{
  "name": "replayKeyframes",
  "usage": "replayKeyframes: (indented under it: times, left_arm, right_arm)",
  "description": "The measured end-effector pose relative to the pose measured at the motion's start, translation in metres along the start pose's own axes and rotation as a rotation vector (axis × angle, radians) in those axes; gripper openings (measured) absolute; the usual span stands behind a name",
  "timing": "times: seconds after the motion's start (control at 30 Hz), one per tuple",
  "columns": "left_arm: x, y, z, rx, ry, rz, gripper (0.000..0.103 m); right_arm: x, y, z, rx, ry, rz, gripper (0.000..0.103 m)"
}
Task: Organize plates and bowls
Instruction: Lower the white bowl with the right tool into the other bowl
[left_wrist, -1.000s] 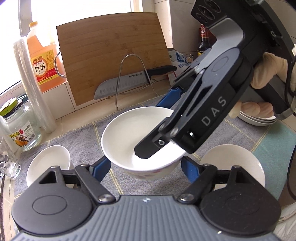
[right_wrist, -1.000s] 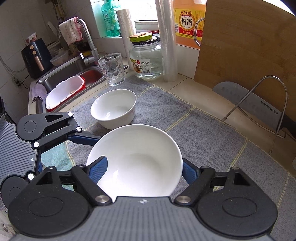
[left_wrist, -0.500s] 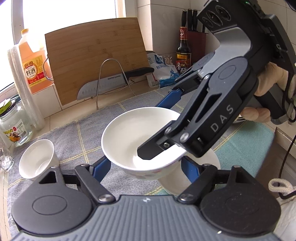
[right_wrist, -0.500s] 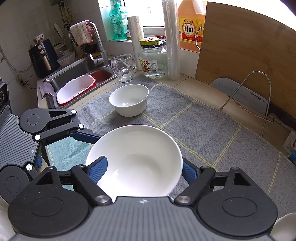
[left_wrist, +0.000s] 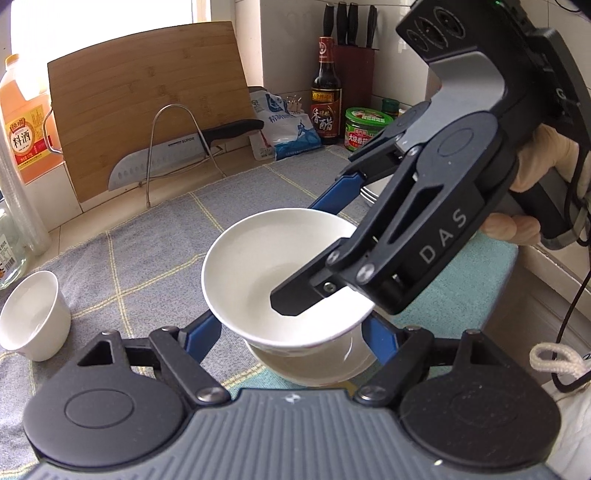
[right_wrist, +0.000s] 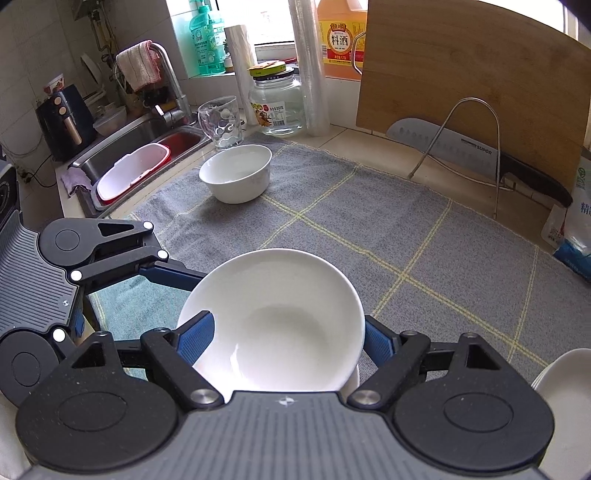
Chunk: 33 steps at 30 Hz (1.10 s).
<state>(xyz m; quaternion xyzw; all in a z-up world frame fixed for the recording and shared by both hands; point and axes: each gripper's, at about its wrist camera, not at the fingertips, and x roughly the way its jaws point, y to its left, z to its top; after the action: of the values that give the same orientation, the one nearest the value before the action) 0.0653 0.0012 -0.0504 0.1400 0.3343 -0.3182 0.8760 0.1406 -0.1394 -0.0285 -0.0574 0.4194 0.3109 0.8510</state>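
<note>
A white bowl (left_wrist: 266, 273) is held between both grippers, just above a second white bowl (left_wrist: 332, 365) on the teal cloth. My left gripper (left_wrist: 291, 332) is shut on its near sides. My right gripper (right_wrist: 284, 339) is shut on the same bowl (right_wrist: 280, 317); its black finger (left_wrist: 299, 299) reaches inside the rim in the left wrist view. A third white bowl (right_wrist: 236, 173) stands on the grey mat near the sink, and also shows in the left wrist view (left_wrist: 29, 314). Stacked plates (right_wrist: 565, 384) sit at the right edge.
A wooden cutting board (left_wrist: 147, 103) and a knife (left_wrist: 177, 158) on a wire stand lean at the back. Bottles, a salt bag (left_wrist: 284, 129) and jars stand along the wall. A sink (right_wrist: 147, 147), a glass cup (right_wrist: 221, 122) and a glass jar (right_wrist: 277, 103) are at left.
Both grippers have carried the bowl to the right and down, over the second bowl on the teal cloth. The bowl near the sink has fallen further behind.
</note>
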Motion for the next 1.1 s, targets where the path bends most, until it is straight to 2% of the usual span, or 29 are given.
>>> replayKeyframes:
  times: [0.4,1.0,1.1]
  left_arm:
    - [0.003,-0.006,-0.003,-0.010,0.027,-0.027,0.083]
    - [0.007,-0.006,-0.004,-0.023,0.050,-0.043,0.083]
    - [0.008,-0.008,-0.004,-0.019,0.043,-0.045,0.083]
  right_arm:
    - [0.001,0.001,-0.013,0.016,0.028,-0.008,0.089]
    - [0.011,0.005,-0.016,-0.002,0.042,-0.033,0.089]
    - [0.010,0.005,-0.017,-0.009,0.031,-0.038,0.095]
